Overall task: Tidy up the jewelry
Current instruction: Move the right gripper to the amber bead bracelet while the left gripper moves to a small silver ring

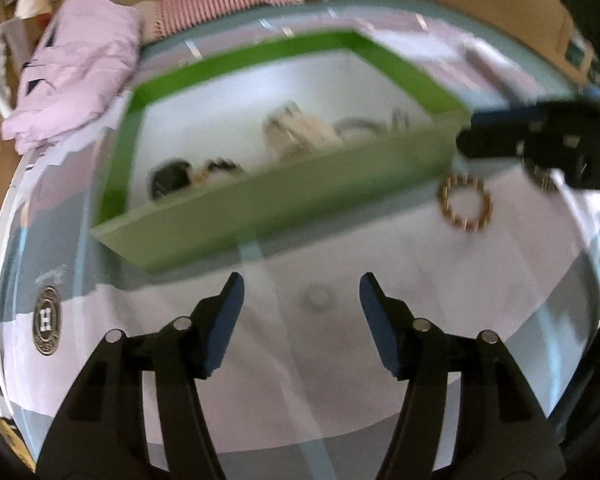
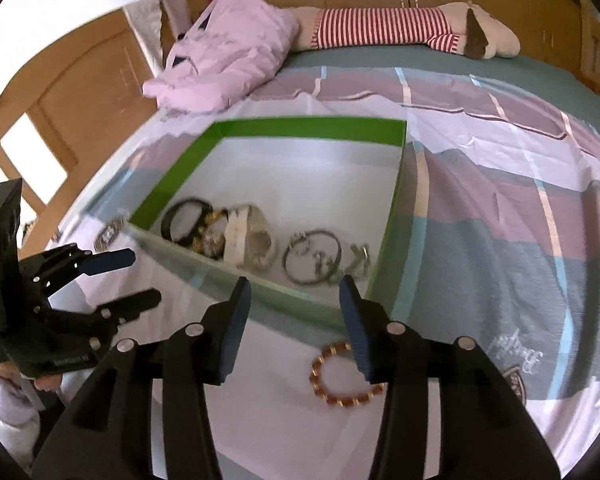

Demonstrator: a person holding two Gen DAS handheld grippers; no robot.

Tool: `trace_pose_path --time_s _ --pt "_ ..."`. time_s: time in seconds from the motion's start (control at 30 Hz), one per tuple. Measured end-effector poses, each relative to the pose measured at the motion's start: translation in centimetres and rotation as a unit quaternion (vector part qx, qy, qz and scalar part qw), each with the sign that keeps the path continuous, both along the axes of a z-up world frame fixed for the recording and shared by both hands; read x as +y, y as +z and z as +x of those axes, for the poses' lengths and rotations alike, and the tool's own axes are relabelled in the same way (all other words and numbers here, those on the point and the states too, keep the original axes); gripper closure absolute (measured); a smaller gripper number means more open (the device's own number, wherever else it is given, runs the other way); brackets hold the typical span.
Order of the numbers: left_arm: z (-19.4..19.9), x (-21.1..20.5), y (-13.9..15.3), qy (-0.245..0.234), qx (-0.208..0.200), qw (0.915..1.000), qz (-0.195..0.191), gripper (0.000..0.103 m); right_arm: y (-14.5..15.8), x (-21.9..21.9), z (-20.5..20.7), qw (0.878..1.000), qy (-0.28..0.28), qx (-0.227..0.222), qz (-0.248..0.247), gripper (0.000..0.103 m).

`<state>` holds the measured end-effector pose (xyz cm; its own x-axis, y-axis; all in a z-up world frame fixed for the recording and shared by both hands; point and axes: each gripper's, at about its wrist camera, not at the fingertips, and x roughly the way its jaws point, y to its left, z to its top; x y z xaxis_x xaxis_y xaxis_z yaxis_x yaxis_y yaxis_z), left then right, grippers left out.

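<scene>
Right wrist view: beaded bracelet lies on the bed beneath the spread right claw, green box just beyond. Left claw hovers, also spread, empty.

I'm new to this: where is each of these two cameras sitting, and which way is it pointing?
Left wrist view: rides on the left gripper, looking forward along its open fingers over the bedspread toward the green box; the right gripper juts in from the right.
Right wrist view: rides on the right gripper, fingers open, looking into the green box with the beaded bracelet below its fingers; the left gripper shows at left.
Shared: box, beaded bracelet, pink garment, striped plush toy.
</scene>
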<state>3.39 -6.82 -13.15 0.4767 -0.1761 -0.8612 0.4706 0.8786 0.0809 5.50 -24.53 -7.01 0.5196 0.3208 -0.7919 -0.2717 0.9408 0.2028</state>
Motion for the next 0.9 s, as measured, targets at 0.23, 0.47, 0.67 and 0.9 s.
trace_pose_path --time_s 0.23,0.47,0.67,0.9 --pt "0.7 -0.1 -2.0 0.004 0.028 0.9996 0.006 0.049 -2.2 0.7 -0.6 0.998 0.017 0.036 -0.043 0.056" --pt "0.8 -0.4 -2.6 -0.001 0.039 0.9992 0.003 0.072 -4.3 0.8 -0.4 0.994 0.017 0.077 -0.081 0.056" --pt "0.7 -0.5 -2.6 -0.003 0.040 0.9992 0.003 0.086 -5.8 1.7 -1.0 0.988 0.043 0.101 -0.113 0.056" --pt "0.6 -0.3 -2.5 -0.002 0.043 0.9991 0.000 0.085 -7.4 2.6 -0.9 0.982 0.048 0.117 -0.139 0.056"
